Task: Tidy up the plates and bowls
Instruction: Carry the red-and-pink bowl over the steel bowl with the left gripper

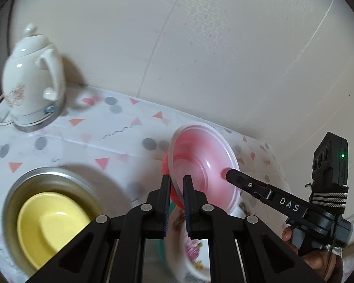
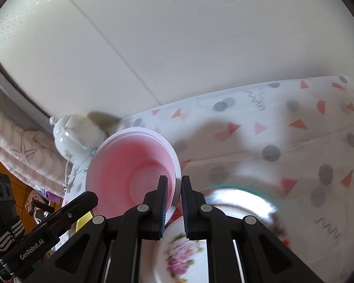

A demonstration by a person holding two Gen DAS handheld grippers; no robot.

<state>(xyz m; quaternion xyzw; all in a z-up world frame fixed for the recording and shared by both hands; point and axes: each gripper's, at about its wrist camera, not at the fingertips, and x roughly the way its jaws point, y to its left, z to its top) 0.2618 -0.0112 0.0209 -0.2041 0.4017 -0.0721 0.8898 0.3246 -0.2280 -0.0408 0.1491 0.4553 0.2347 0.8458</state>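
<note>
A pink plastic bowl (image 1: 200, 162) with a pale rim is held tilted above the table by both grippers. My left gripper (image 1: 177, 184) is shut on its near rim. My right gripper (image 2: 174, 186) is shut on the opposite rim of the same bowl (image 2: 129, 165); it shows in the left wrist view (image 1: 233, 173) touching the bowl's right edge. A yellow bowl (image 1: 52, 224) sits inside a metal bowl (image 1: 18, 188) at lower left. A floral plate (image 2: 184, 254) lies below the grippers and also shows in the left wrist view (image 1: 193, 250).
A white kettle (image 1: 30, 80) stands on its base at the table's far left by the wall; it also shows in the right wrist view (image 2: 70, 136). A patterned cloth (image 1: 120, 136) covers the table. A teal-rimmed dish (image 2: 245, 186) lies under the floral plate.
</note>
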